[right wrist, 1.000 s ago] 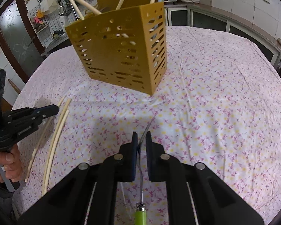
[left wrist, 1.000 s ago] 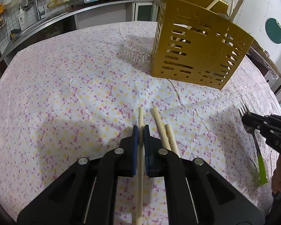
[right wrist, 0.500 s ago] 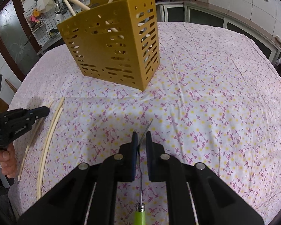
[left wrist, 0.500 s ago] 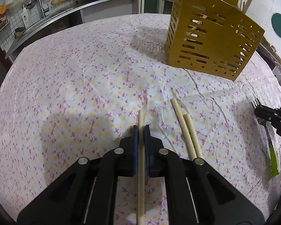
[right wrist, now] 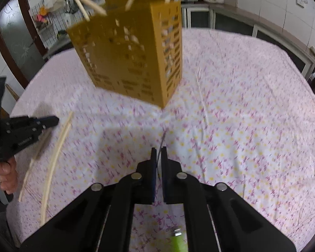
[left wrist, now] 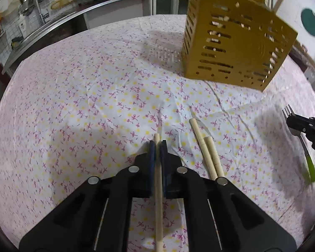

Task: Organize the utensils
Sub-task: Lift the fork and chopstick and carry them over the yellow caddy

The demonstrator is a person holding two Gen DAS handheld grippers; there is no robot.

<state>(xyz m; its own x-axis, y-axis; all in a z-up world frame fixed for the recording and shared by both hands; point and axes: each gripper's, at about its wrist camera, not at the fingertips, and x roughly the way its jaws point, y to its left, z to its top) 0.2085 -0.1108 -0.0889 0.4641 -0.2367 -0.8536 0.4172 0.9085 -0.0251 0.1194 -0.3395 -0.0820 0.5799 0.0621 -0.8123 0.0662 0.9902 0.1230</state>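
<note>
Now the left hand-held gripper (left wrist: 157,147) is clenched on one wooden chopstick (left wrist: 158,189), which runs back between its blue pads. Two more chopsticks (left wrist: 208,155) lie side by side on the flowered cloth of the surface (left wrist: 73,109), just beside it. The right hand-held gripper (right wrist: 159,153) has just been closing and now grasps the metal neck of a fork (right wrist: 160,147) with a green handle (right wrist: 178,239). The yellow slotted utensil basket (right wrist: 132,58) stands further back and already holds several sticks.
</note>
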